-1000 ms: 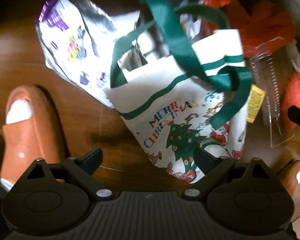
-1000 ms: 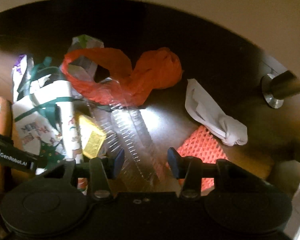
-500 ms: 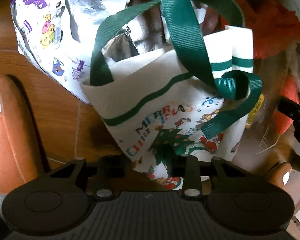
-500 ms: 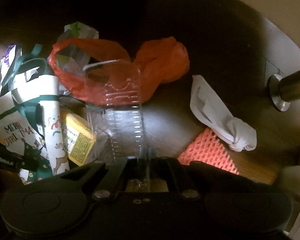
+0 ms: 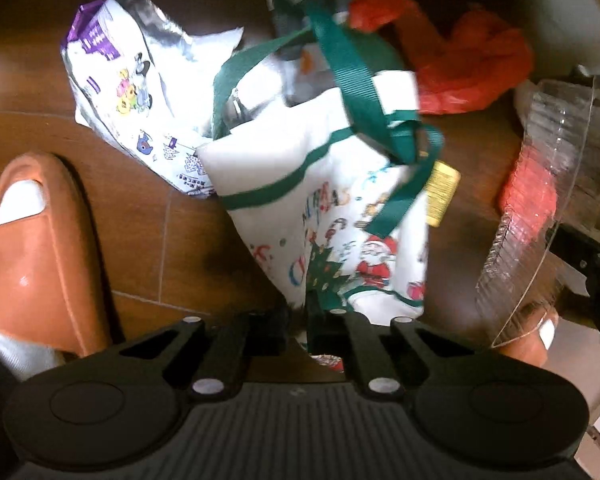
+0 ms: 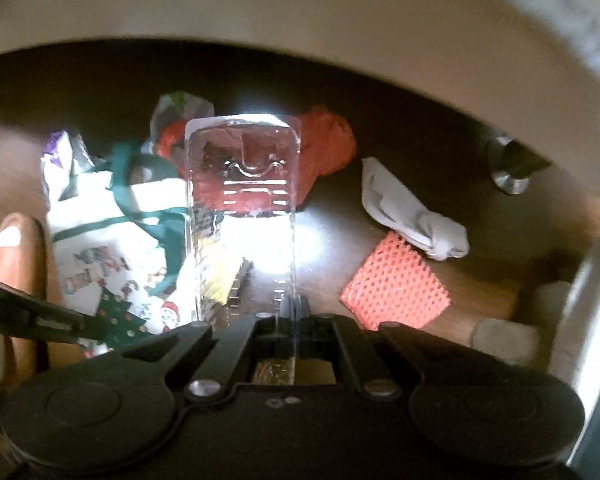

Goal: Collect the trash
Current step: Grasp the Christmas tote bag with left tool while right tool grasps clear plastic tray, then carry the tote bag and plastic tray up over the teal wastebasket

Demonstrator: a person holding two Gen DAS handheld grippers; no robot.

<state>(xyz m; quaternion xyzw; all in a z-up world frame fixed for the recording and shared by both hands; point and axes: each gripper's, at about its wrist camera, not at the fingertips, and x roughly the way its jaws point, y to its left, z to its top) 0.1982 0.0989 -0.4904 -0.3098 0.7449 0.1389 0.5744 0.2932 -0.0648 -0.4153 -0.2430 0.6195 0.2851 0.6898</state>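
My left gripper (image 5: 298,322) is shut on the lower edge of a white Christmas tote bag (image 5: 332,208) with green straps, which holds it on the wooden floor. My right gripper (image 6: 294,316) is shut on a clear plastic blister package (image 6: 240,200) and holds it lifted above the floor; the package also shows in the left wrist view (image 5: 548,200). The bag shows at the left of the right wrist view (image 6: 108,240). A red plastic bag (image 5: 472,68), a foil snack wrapper (image 5: 132,88) and a yellow packet (image 5: 440,192) lie around the tote.
An orange foam net (image 6: 396,284) and a crumpled white tissue (image 6: 412,216) lie on the floor to the right. An orange slipper with a white sock (image 5: 40,248) stands at the left. A metal furniture leg (image 6: 508,168) and a pale wall (image 6: 340,12) lie beyond.
My left gripper closed on the tote bag's lower edge. My right gripper closed on the clear plastic package and raised it off the floor.
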